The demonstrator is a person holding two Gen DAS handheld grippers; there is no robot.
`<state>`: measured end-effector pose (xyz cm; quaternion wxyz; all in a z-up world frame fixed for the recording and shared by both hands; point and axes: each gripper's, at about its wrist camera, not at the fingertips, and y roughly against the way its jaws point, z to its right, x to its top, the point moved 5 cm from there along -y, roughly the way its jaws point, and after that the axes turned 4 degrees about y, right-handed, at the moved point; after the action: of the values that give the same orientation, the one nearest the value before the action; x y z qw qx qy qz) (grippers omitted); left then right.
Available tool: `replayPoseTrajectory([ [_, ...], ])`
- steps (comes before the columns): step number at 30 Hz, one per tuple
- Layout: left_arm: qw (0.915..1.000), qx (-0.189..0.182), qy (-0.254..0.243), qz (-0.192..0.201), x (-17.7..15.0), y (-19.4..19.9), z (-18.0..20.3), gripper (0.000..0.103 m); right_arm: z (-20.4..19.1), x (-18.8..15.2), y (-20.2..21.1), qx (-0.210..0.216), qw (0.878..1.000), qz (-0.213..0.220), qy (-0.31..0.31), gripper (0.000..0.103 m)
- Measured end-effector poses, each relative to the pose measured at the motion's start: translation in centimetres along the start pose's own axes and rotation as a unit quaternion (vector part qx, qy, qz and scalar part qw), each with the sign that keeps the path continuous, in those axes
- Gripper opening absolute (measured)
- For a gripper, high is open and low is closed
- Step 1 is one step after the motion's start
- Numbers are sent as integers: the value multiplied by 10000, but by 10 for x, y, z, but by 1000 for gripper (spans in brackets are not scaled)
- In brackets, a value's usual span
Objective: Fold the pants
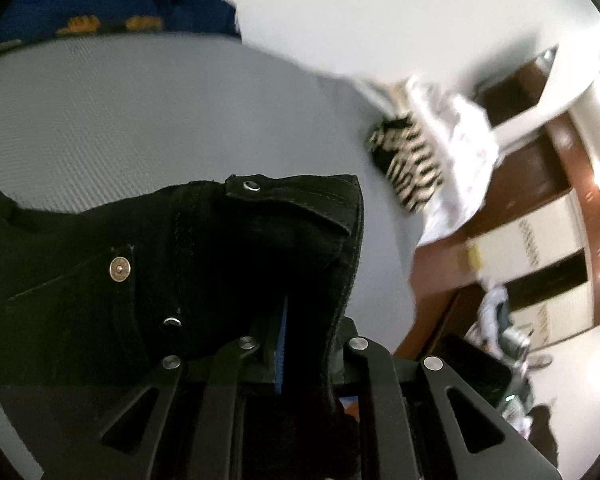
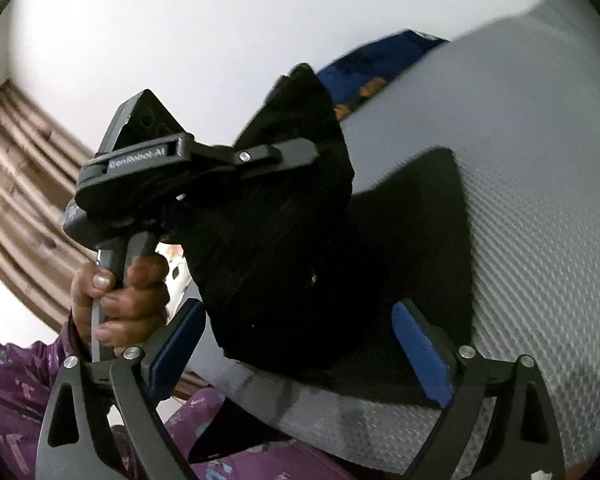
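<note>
Your left gripper point(image 1: 282, 344) is clamped on the black pants point(image 1: 172, 264), whose waistband hides its pads; the room at 3 o'clock is smeared. Your right gripper point(image 2: 300, 354) gapes wide, gripping nothing, pants hanging between its blue pads point(image 2: 420, 356). Open grey mattress point(image 1: 140, 120) runs to 12 o'clock. A blue cloth point(image 1: 100, 4) lies at 11, striped fabric point(image 1: 408, 160) at 2.

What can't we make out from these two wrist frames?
- Left wrist view: the left gripper fingertips, buried in the black pants they clamp.
- Both views: the pants' legs and full length, bunched up and cut off by the gripper frames.
- Left wrist view: the striped cloth and room behind, motion-blurred.
- Right wrist view: the right gripper is open; whether the pants touch its pads is unclear.
</note>
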<state>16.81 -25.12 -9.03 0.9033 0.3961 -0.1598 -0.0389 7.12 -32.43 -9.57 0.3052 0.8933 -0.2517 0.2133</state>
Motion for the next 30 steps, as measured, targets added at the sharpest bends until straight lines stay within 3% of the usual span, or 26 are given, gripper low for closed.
replayPoseTrajectory([
  [3, 9982, 443, -378, -140, -10, -24, 4, 19, 8, -5, 2, 64, 9997, 72, -213, 94],
  [5, 9952, 725, -615, -214, -15, -34, 12, 28, 11, -5, 3, 100, 9995, 107, -262, 94],
  [6, 9922, 859, -866, -247, -18, -37, 21, 39, 12, -7, 3, 115, 9994, 119, -290, 94],
  [7, 9908, 842, -1020, -289, -20, -38, 28, 51, 15, -8, 6, 125, 9994, 126, -309, 94],
  [9, 9878, 771, -1324, -279, -24, -34, 43, 62, 19, -13, 13, 158, 9991, 144, -361, 94],
  [10, 9862, 778, -1451, -160, -25, -29, 49, 74, 18, -13, 13, 165, 9990, 156, -379, 94],
  [11, 9845, 864, -1529, -14, -25, -21, 54, 80, 20, -14, 14, 141, 9989, 160, -420, 94],
  [14, 9847, 524, -1618, 383, -20, 8, 60, 83, 23, -15, 15, 185, 9984, 195, -505, 95],
  [17, 9811, 705, -1526, 963, -13, 44, 43, 85, 27, -10, 9, 146, 9985, 197, -486, 97],
  [19, 9758, 1148, -1294, 1335, -13, 69, 9, 87, 22, -10, 7, 85, 9988, 213, -439, 97],
  [21, 9705, 1517, -1070, 1539, -15, 88, -36, 87, 20, -10, 5, 44, 9989, 206, -418, 97],
  [24, 9621, 2190, -528, 1538, -29, 107, -102, 87, 17, -10, 5, -58, 9990, 241, -384, 96],
  [28, 9642, 2057, 441, 1616, -59, 133, -167, 87, 11, -12, 3, -210, 9990, 238, -329, 96],
  [30, 9645, 1905, 708, 1685, -72, 137, -180, 87, 9, -10, 0, -352, 9987, 236, -267, 96],
])
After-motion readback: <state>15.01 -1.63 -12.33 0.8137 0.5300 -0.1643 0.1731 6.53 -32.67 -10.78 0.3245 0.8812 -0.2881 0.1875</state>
